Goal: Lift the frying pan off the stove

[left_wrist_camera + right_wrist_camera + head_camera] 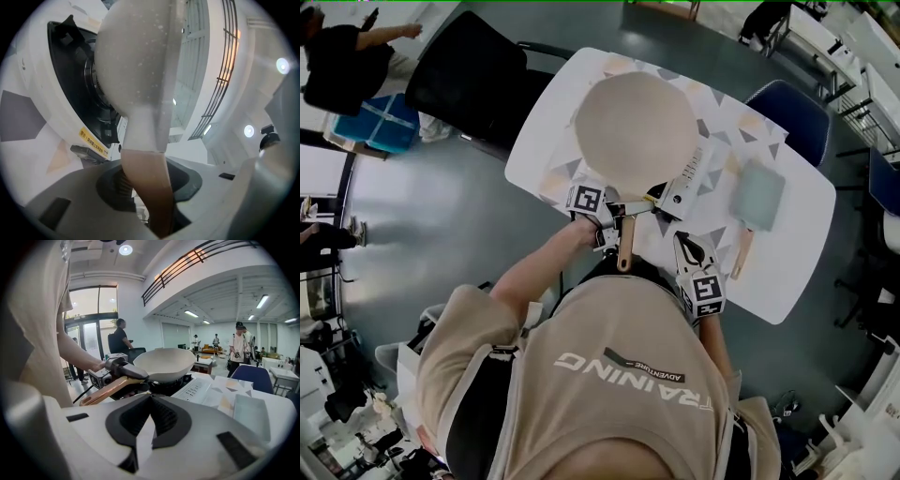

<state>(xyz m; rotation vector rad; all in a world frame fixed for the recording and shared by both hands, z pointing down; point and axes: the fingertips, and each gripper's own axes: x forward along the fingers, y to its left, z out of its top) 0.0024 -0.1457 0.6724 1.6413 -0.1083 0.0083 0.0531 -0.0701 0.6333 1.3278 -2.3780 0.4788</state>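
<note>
1. While the frying pan (pixel 636 127) sits over the stove (pixel 686 183) toward the left end of the bench (pixel 534 150), its wooden handle (pixel 624 248) pokes out past the near edge, straight at the person.
2. Left gripper (pixel 609 228) is right on that handle, with its jaws pinching the wood from both sides, close to where it joins the pan's pale body.
3. From the right gripper view, the pan's base looks low over the burner. Touching it or just off it? Can't tell.
4. Right gripper (pixel 684 242) hangs at the near edge, just to the right of the handle. Its jaws are pressed together with nothing between them, and it is clear of the pan.
5. Over toward the right end, a pale green board (pixel 757 195) with a wooden grip lies on the patterned mat (pixel 741 131), touched by neither gripper.
</note>
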